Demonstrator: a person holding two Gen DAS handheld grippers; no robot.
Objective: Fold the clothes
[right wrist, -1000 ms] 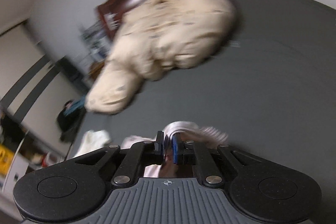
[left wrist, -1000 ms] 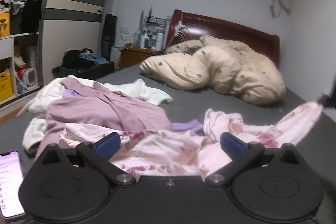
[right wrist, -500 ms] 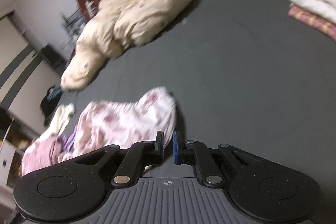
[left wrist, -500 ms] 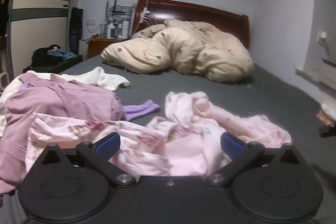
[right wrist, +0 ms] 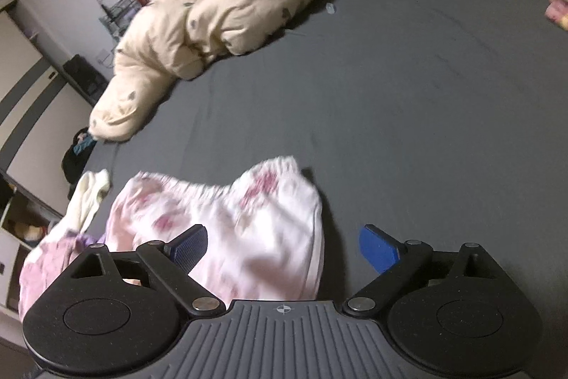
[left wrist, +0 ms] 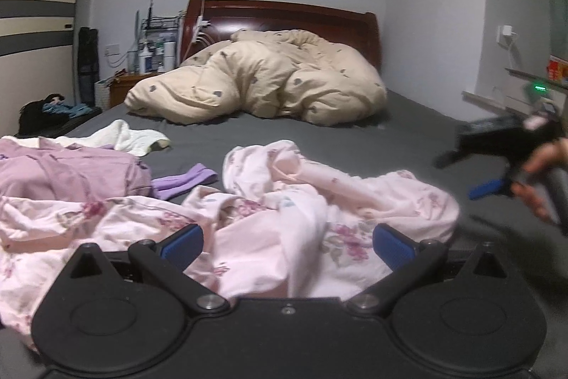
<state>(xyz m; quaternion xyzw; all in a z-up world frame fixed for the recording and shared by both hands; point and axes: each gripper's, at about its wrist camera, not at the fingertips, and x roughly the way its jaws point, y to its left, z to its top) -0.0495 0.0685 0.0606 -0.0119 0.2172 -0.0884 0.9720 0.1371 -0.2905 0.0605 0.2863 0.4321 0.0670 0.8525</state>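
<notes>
Presently the pink floral garment (left wrist: 284, 212) lies crumpled on the grey bed (right wrist: 408, 87), with one end spread flat towards the open sheet and the rest bunched against a purple garment (left wrist: 67, 173) and a cream garment (left wrist: 131, 137).

Left gripper (left wrist: 287, 245): the fingers stand wide apart low over the pink cloth. Nothing is pinched between them.

Right gripper (right wrist: 284, 245): the fingers are opening and already stand wide. The near edge of the pink garment lies under and between them, but neither pad presses on it; the right-hand finger (right wrist: 380, 249) is over bare sheet.

Hazards from this position:

1. Multi-layer pinch. The cloth under the left gripper is heaped in several folds. Closing there is likely to catch more than one layer, so the garment lifts as a wad instead of opening out.
2. Snagging a neighbour. The purple garment overlaps the pink one at the left. A grip taken too far that way may drag both.
3. Missed edge. The right gripper straddles the hem only partly; closing now may take a thin sliver that slips out under tension.
4. Uneven pull. If one side grips deep and the other shallow, the cloth twists and the fold line goes crooked.
</notes>
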